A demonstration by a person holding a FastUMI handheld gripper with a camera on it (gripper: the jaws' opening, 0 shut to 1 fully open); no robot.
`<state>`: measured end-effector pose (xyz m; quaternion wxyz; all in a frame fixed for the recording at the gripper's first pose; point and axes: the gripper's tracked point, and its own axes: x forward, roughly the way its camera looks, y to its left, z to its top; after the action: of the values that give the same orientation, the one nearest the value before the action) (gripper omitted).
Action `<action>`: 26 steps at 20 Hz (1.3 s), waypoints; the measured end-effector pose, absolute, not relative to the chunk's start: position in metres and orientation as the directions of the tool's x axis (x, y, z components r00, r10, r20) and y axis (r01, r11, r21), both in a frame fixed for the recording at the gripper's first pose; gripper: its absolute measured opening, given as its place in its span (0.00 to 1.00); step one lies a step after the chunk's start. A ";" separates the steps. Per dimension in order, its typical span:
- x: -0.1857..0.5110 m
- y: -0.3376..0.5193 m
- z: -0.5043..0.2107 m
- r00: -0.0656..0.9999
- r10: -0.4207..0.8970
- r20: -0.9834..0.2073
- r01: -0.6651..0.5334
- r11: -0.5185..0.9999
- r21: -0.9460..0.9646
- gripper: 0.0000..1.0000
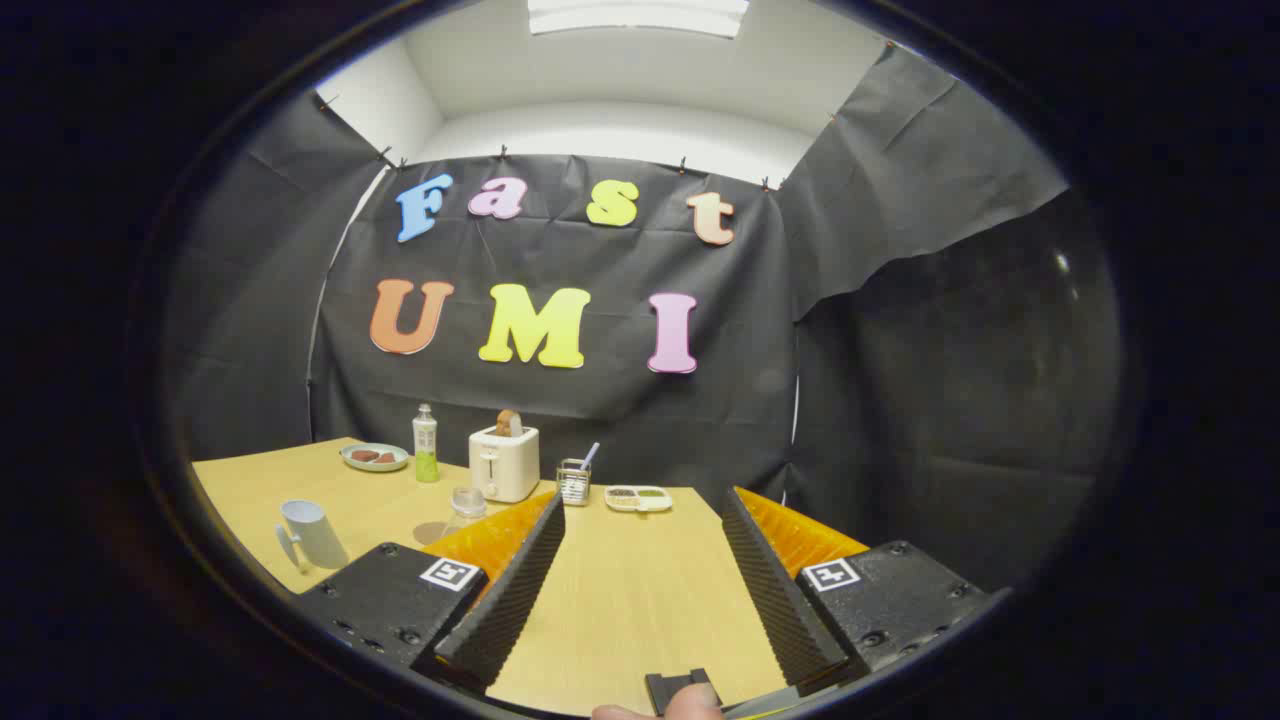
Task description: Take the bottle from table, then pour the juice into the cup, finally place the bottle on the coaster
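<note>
Bottle (426,443): a slim, upright bottle with a white cap and green juice in its lower part, standing on the wooden table (630,590) near the back cloth wall, just left of the white toaster (504,462). A slice of bread (508,422) stands in the toaster's slot. Left of the bottle, a small plate (374,457) carries brown food pieces. In front of the toaster and slightly left, a clear glass cup (466,503) stands beside a round brown coaster (431,532); both lie just beyond the left finger. Farther left of the toaster, toward the table's near edge, stands a pale mug (312,534) with its handle facing the viewer. Right of the toaster are a small clear container (574,482) holding a utensil and, next to it, a divided dish (638,498). Gripper (640,510): fingers spread wide apart, nothing between them, only bare tabletop; the bottle lies well beyond and left of the left finger. A fingertip (690,706) of the person shows behind the fingers.
</note>
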<state>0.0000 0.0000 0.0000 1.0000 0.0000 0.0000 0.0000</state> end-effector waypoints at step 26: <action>-0.007 0.047 -0.018 0.992 0.121 -0.048 -0.120 0.993 0.020 1.00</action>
<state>-0.0069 0.0473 -0.0182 0.9978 0.0087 0.0244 0.0603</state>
